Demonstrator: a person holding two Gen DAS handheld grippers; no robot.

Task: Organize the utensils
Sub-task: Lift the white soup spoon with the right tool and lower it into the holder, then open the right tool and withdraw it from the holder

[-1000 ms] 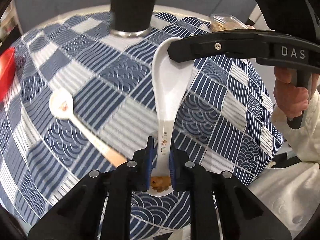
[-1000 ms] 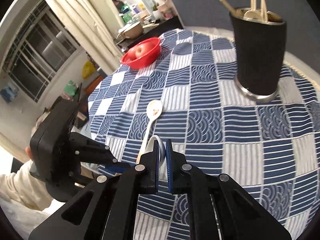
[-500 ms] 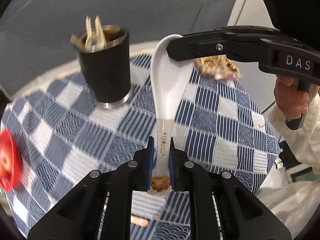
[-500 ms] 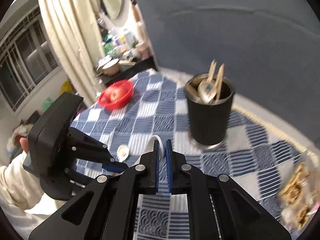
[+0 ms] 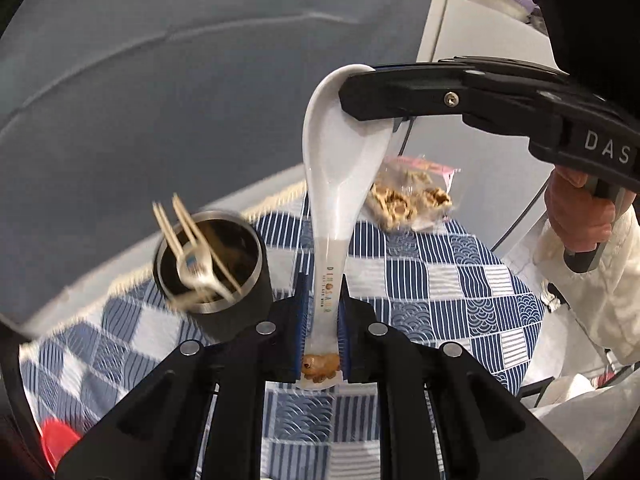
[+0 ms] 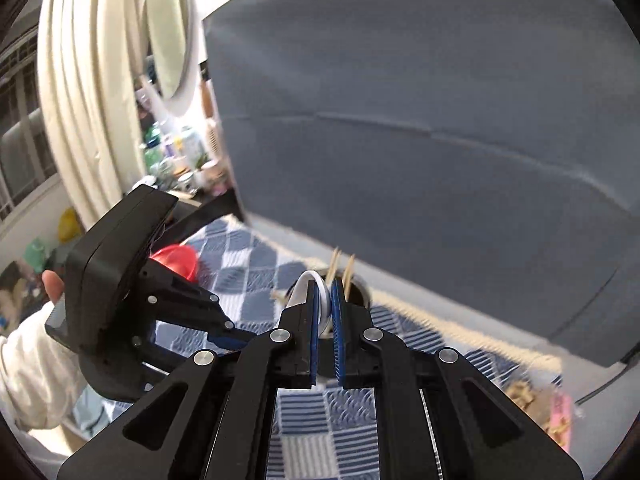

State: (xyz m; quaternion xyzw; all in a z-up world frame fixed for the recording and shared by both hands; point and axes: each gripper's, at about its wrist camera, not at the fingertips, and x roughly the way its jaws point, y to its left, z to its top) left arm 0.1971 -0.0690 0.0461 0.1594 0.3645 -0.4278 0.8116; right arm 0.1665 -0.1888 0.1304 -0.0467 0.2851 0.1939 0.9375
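While the white ceramic spoon is up in the air above the table, both grippers have hold of it at once: the left gripper has its blue pads squeezed on the handle end, right by the little cartoon dinosaur print, and the right gripper is pinching the rim of the bowl end, jaws nearly together with just the spoon's edge between them. From the left wrist view the spoon runs straight up and away from the camera, bowl facing us, with the right gripper's black finger coming in from the right side across its tip. Down and to the left of the spoon sits the black utensil cup with a steel rim, already holding a few wooden-handled pieces and a small spoon, kinda blurry. It stands on the blue and white checked tablecloth. Behind the spoon near the far table edge there's a clear bag of snacks. A red bowl shows in the right wrist view off to the left, partly behind the left gripper's body. Grey fabric backdrop behind the table.
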